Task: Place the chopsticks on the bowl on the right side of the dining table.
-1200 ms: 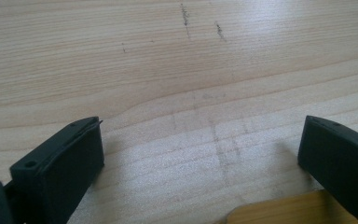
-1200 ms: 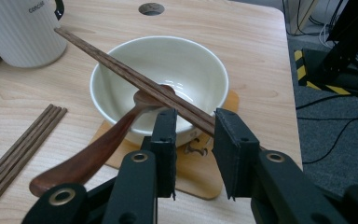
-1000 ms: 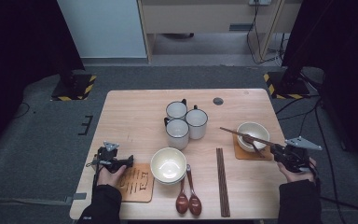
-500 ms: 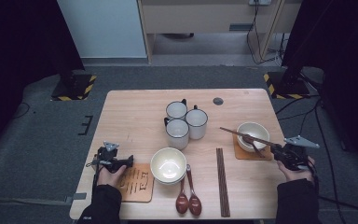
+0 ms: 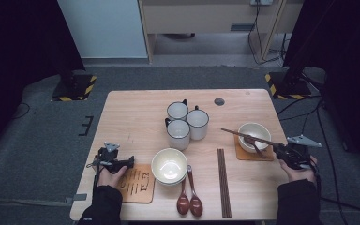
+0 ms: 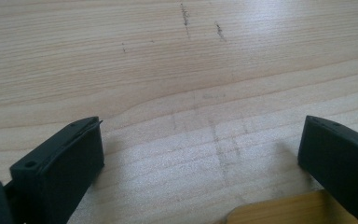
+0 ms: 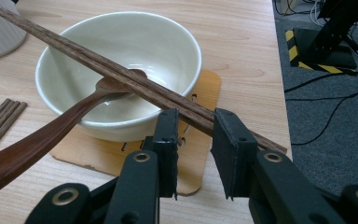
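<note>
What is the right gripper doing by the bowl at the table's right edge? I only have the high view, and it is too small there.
Observer: A pair of chopsticks runs between the jaws of the right gripper; whether the pads press on them I cannot tell.
Operator: Where do they rest?
Observer: Across the rim of the bowl, over a wooden spoon whose scoop lies inside it.
Operator: And the left gripper?
Observer: The left gripper is open over bare table, nothing between its jaws.
</note>
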`<state>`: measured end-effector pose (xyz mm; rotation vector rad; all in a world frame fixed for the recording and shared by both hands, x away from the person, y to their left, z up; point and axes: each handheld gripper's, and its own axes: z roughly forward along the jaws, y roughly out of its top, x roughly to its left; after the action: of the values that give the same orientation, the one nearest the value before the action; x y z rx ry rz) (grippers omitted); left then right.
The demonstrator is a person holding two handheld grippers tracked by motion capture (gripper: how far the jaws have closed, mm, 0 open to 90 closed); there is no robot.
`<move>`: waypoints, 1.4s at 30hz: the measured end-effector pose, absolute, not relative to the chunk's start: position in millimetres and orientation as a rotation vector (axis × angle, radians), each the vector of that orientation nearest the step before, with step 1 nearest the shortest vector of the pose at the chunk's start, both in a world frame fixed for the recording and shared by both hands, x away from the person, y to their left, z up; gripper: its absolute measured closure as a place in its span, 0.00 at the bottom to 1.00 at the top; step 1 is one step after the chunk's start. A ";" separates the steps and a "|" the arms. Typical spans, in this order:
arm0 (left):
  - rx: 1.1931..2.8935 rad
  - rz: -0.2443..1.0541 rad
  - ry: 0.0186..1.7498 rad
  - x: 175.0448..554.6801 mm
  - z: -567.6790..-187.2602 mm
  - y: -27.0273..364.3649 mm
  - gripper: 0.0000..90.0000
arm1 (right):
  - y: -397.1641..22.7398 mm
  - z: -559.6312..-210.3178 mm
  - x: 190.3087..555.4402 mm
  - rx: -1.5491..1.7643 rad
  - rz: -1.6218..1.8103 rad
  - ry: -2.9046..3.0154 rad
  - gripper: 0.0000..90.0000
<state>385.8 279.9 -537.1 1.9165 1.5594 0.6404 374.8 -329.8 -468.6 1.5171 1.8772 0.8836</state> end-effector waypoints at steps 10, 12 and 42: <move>1.916 0.640 1.559 385.8 -537.1 279.9 0.00 | -332.2 -469.1 377.9 1.523 0.883 1.864 0.77; 1.916 0.641 1.560 385.8 -537.1 279.9 0.00 | -332.6 -469.3 378.7 1.527 0.881 1.859 0.76; 1.916 0.641 1.559 385.8 -537.1 279.9 0.00 | -335.4 -469.9 385.8 1.535 0.886 1.842 0.70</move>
<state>385.8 279.9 -537.1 1.9164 1.5594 0.6406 385.8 -335.4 -469.9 1.5350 1.8418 0.8865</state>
